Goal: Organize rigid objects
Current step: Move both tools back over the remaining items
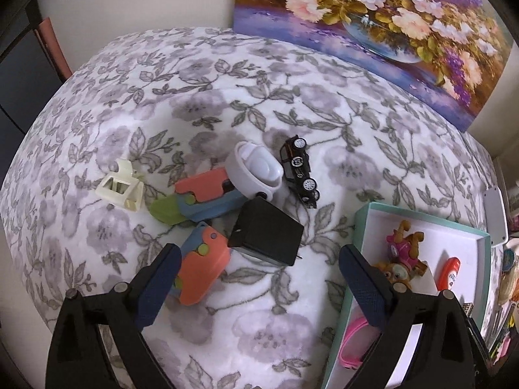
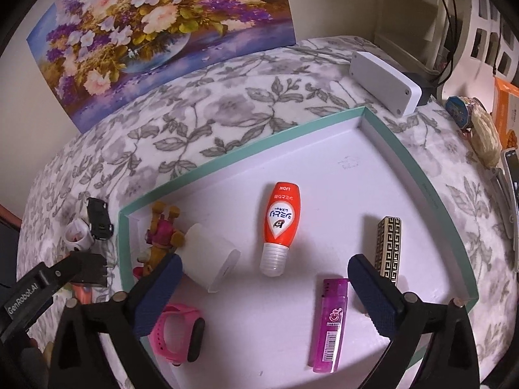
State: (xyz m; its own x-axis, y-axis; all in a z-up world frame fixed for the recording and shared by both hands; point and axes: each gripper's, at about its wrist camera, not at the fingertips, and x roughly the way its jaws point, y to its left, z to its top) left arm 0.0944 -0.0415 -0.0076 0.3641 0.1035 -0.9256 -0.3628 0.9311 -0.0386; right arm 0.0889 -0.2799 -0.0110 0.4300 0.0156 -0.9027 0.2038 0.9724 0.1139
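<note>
Lighter [image 2: 329, 324] shows only in the right wrist view; cream clip [image 1: 121, 188] only in the left; both grippers' fingers wide, empty.

left wrist view: steep look down along its fingers at the floral cloth [image 1: 259, 97], close above the loose toy pile
right wrist view: same steep tilt, close over the teal-rimmed tray [image 2: 421, 175]
shared: tray [image 1: 418, 217], orange bottle [image 2: 281, 223] [image 1: 450, 272], black toy car [image 1: 300, 171] [image 2: 99, 218], flower painting [image 1: 373, 26] [image 2: 155, 32] at back
</note>
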